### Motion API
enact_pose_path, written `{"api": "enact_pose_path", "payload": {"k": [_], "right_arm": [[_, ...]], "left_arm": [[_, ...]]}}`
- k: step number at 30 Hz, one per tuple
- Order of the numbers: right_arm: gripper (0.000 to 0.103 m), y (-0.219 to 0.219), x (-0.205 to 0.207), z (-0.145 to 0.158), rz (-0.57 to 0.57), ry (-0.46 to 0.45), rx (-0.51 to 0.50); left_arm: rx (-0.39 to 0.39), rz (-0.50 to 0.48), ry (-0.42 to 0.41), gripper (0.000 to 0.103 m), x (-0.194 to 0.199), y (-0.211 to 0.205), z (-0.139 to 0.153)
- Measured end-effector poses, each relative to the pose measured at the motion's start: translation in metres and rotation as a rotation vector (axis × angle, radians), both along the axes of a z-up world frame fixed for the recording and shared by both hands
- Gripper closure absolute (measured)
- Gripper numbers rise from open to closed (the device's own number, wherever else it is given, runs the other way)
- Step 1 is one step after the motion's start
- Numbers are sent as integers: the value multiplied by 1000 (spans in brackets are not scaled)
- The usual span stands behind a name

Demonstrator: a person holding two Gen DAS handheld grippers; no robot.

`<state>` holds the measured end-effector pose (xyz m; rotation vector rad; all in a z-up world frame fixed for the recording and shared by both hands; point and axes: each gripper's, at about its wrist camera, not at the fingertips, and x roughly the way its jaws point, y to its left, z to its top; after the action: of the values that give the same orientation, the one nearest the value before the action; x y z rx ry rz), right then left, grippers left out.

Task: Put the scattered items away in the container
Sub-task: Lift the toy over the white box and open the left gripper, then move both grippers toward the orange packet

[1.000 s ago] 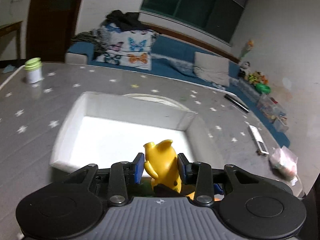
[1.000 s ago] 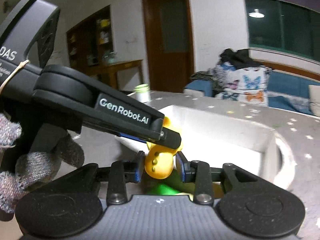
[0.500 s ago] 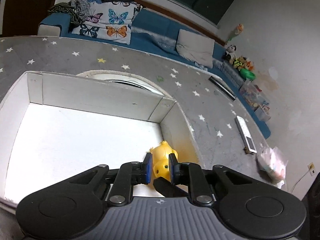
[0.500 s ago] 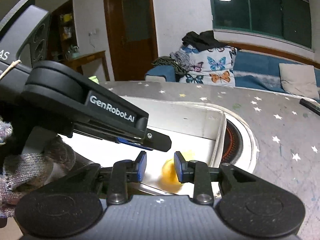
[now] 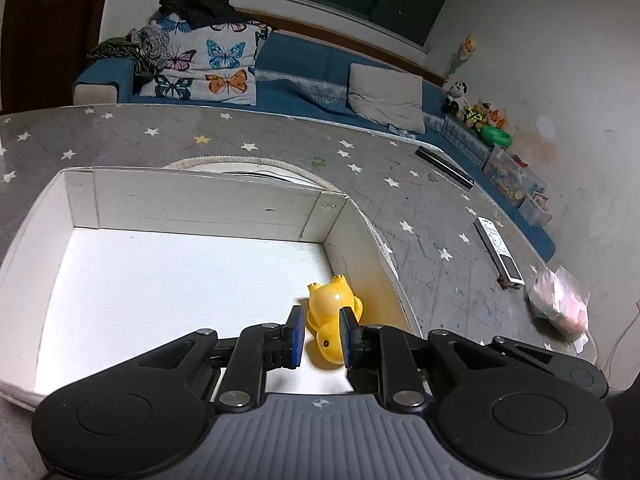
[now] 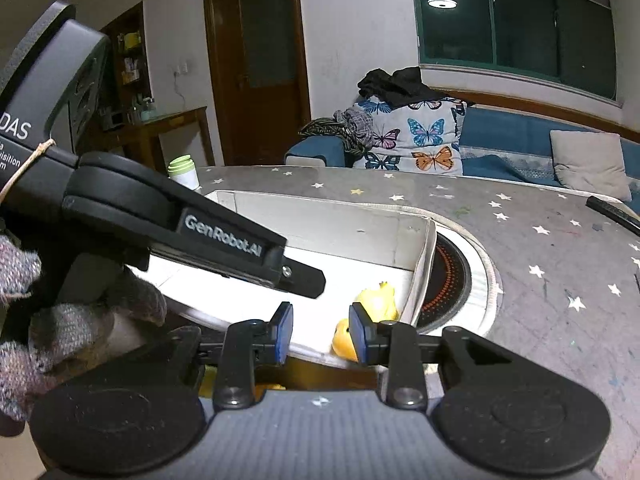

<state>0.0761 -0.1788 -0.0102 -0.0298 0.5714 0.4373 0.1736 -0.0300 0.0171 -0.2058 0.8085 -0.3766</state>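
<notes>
A yellow rubber toy (image 5: 330,304) lies on the floor of the white cardboard box (image 5: 200,208), against its right wall. My left gripper (image 5: 322,340) hangs over the box just short of the toy, its blue pads drawn close together with nothing pinched; the toy shows through the narrow gap. In the right wrist view the left gripper (image 6: 312,280) reaches in from the left above the box (image 6: 320,224), clear of the toy (image 6: 376,300). My right gripper (image 6: 320,336) sits at the box's near rim, shut and empty.
The box rests partly on a round hob (image 6: 448,276) set in the star-patterned table (image 5: 400,200). A white remote (image 5: 500,252), a black bar (image 5: 444,166) and a plastic bag (image 5: 560,304) lie to the right. A green-lidded jar (image 6: 183,170) stands far left. A gloved hand (image 6: 24,320) holds the left gripper.
A second ago the left gripper held the yellow toy over the box's near edge. The toy now lies inside the box, the jaws have narrowed, and both grippers have moved forward over it.
</notes>
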Motion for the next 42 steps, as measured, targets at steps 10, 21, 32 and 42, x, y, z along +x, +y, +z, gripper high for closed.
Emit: {"api": "enact_pose_path", "payload": {"k": [10, 21, 32, 42], "right_arm": [[51, -21, -28, 0, -37, -19, 7], [50, -40, -46, -14, -67, 32, 0], [50, -45, -61, -23, -32, 58, 10], [51, -48, -58, -25, -41, 78, 37]], "left_arm": [[-2, -3, -31, 80, -24, 5, 4], [-12, -41, -32, 77, -45, -3, 3], [-2, -143, -12, 77, -59, -22, -5], [14, -167, 17, 77, -57, -34, -19]]}}
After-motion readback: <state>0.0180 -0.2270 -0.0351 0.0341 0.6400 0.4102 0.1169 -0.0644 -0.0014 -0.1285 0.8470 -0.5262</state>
